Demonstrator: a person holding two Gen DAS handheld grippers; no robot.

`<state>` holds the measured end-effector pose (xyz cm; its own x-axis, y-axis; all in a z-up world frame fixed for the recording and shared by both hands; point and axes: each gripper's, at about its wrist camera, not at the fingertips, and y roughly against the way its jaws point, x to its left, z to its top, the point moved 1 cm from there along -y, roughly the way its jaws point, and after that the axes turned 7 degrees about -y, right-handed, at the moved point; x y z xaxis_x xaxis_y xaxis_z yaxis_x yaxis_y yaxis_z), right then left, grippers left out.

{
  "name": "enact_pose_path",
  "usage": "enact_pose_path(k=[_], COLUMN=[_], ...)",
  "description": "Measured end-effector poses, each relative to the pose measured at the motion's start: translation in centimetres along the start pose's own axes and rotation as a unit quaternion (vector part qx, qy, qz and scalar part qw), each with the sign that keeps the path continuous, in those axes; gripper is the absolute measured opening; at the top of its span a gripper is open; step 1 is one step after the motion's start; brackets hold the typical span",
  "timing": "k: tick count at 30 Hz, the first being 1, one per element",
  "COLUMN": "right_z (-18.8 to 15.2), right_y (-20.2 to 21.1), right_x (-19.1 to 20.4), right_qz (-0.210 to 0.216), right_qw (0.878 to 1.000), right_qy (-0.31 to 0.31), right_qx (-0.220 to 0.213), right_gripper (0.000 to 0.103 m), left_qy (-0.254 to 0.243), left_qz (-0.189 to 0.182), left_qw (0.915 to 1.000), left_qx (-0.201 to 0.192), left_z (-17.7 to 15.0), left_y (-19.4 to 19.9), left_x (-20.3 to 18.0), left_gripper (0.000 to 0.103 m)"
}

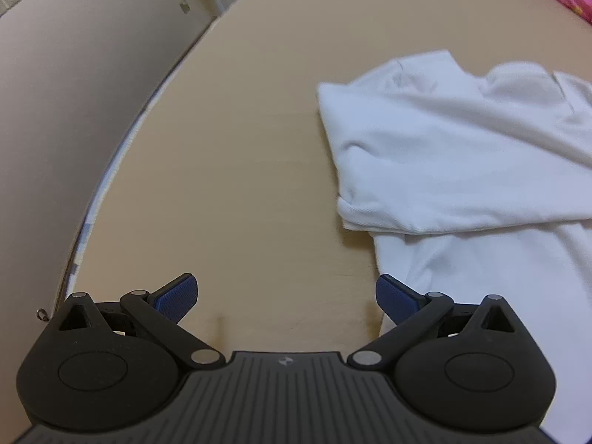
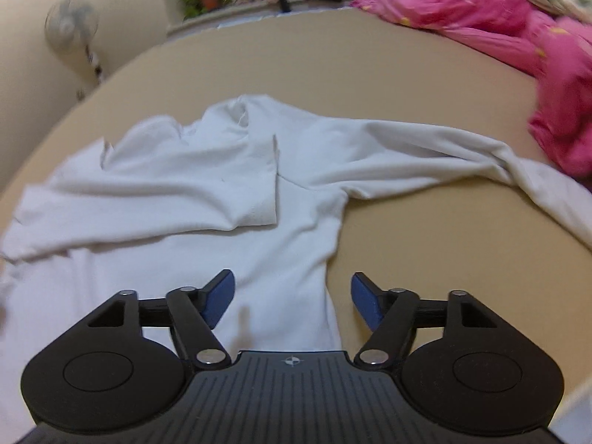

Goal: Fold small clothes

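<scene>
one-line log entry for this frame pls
phase: mid-fold | white shirt: flat on table, left sleeve folded across chest, right sleeve still out | left gripper: jaws open, empty | right gripper: jaws open, empty

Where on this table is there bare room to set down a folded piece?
Bare table lies left of the white shirt, up to the table edge. A smaller bare patch sits under the outstretched sleeve. The far right is crowded by pink bedding.

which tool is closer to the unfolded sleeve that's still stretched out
Right. The right tool hovers open over the white shirt, its outstretched sleeve just ahead and rightward. The left tool is open over bare table off the shirt's opposite edge.
</scene>
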<state>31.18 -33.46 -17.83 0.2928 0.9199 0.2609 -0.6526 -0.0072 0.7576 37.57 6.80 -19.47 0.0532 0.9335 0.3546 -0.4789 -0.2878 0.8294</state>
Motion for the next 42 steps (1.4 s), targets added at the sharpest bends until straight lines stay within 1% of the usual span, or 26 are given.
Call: enact_pose_path(k=[2, 4, 7, 9, 12, 15, 18, 19, 20, 22, 25, 26, 27, 28, 29, 32, 33, 34, 35, 36, 37, 38, 39, 40, 41, 42], right_z=[-0.7, -1.3, -1.8, -1.6, -0.4, 1.8, 4.7, 5.7, 6.8, 8.6, 10.0, 10.1, 10.1, 10.0, 10.0, 10.6, 10.7, 10.7, 10.4, 9.9, 9.4, 9.3, 9.3, 9.5, 9.6, 9.6], right_y=[2.1, 3.9, 5.8, 6.4, 5.9, 4.3, 1.3, 0.0, -1.6, -5.0, -9.8, -11.0, -12.0, -12.8, -13.0, -11.6, -11.7, -12.5, -13.6, -14.5, -14.8, -14.4, -13.8, -13.0, -11.5, -9.8], right_x=[-0.2, -0.2, -0.3, -0.7, -1.3, -0.8, 0.8, 1.4, 2.1, 3.4, 4.7, 4.9, 5.2, 5.5, 5.9, 6.2, 6.1, 6.0, 6.0, 6.1, 6.3, 6.5, 6.5, 6.1, 5.1, 3.7], right_qz=[0.002, -0.001, -0.002, 0.005, 0.027, 0.05, 0.053, 0.05, 0.046, 0.038, 0.009, -0.002, -0.006, -0.004, -0.01, 0.005, -0.002, -0.009, -0.017, -0.027, -0.031, -0.038, -0.048, -0.051, -0.038, -0.019], right_qw=[1.0, 1.0, 0.999, 0.999, 0.995, 0.991, 0.991, 0.993, 0.994, 0.996, 0.998, 0.999, 0.999, 1.0, 1.0, 0.998, 0.998, 0.999, 0.999, 0.999, 0.999, 0.997, 0.997, 0.997, 0.999, 0.998], right_qy=[-0.01, -0.011, -0.011, -0.034, -0.091, -0.125, -0.117, -0.107, -0.096, -0.078, -0.056, -0.046, -0.036, -0.02, -0.004, -0.008, -0.011, -0.008, 0.004, 0.02, 0.039, 0.058, 0.059, 0.045, 0.011, -0.028], right_qx=[-0.014, -0.026, -0.03, -0.03, -0.016, -0.017, -0.025, -0.026, -0.026, -0.01, 0.011, 0.013, 0.015, 0.019, 0.014, -0.054, -0.059, -0.05, -0.031, -0.016, -0.021, -0.033, -0.035, -0.029, -0.033, -0.048], right_gripper=[0.076, 0.078, 0.079, 0.08, 0.08, 0.08, 0.078, 0.075, 0.073, 0.072, 0.07, 0.067, 0.042, 0.004, 0.003, 0.003, 0.003, 0.003, 0.004, 0.007, 0.01, 0.016, 0.041, 0.065, 0.068, 0.069], left_qy=[0.015, 0.031, 0.047, 0.054, 0.066, 0.078, 0.075, 0.072, 0.068, 0.063, 0.05, 0.046, 0.043, 0.038, 0.032, 0.018, 0.017, 0.018, 0.021, 0.024, 0.025, 0.024, 0.021, 0.018, 0.013, 0.011], left_qz=[0.002, -0.004, -0.008, -0.007, -0.02, -0.033, -0.032, -0.03, -0.031, -0.036, -0.036, -0.034, -0.031, -0.025, -0.019, -0.012, -0.011, -0.009, -0.008, -0.009, -0.008, -0.007, -0.006, -0.006, -0.006, -0.005], left_qw=[0.9999, 0.9994, 0.9986, 0.9982, 0.9972, 0.9961, 0.9966, 0.9969, 0.9972, 0.9974, 0.9981, 0.9983, 0.9986, 0.9989, 0.9993, 0.9998, 0.9998, 0.9998, 0.9997, 0.9996, 0.9996, 0.9997, 0.9997, 0.9998, 0.9999, 0.9999], left_qx=[-0.008, -0.013, -0.022, -0.026, -0.029, -0.022, -0.013, -0.011, -0.009, -0.008, -0.006, -0.005, -0.002, 0.004, 0.008, 0.005, 0.006, 0.007, 0.009, 0.01, 0.01, 0.009, 0.007, 0.005, -0.002, -0.008], left_z=[-0.2, -0.3, 0.3, 1.4, 3.7, 5.9, 7.5, 7.8, 8.1, 8.3, 8.7, 8.7, 8.7, 8.7, 8.7, 8.2, 8.1, 8.0, 8.0, 8.0, 7.8, 7.8, 7.7, 7.9, 7.6, 7.7], left_y=[1.1, 2.0, 2.2, 2.0, 1.1, -0.5, -2.2, -2.6, -2.9, -3.5, -4.3, -4.6, -5.0, -5.4, -5.9, -6.5, -6.6, -6.7, -6.6, -6.5, -6.4, -6.1, -5.7, -5.4, -4.7, -4.2], left_x=[0.6, 1.5, 2.8, 3.7, 4.9, 5.3, 4.6, 4.2, 3.7, 2.8, 1.6, 1.1, 0.7, 0.2, -0.2, -0.8, -0.8, -0.8, -0.8, -0.7, -0.6, -0.6, -0.5, -0.6, -0.5, -0.8], left_gripper=[0.103, 0.103, 0.103, 0.103, 0.103, 0.103, 0.103, 0.103, 0.103, 0.103, 0.103, 0.103, 0.103, 0.103, 0.103, 0.103, 0.103, 0.103, 0.103, 0.103, 0.103, 0.103, 0.103, 0.103, 0.103, 0.103])
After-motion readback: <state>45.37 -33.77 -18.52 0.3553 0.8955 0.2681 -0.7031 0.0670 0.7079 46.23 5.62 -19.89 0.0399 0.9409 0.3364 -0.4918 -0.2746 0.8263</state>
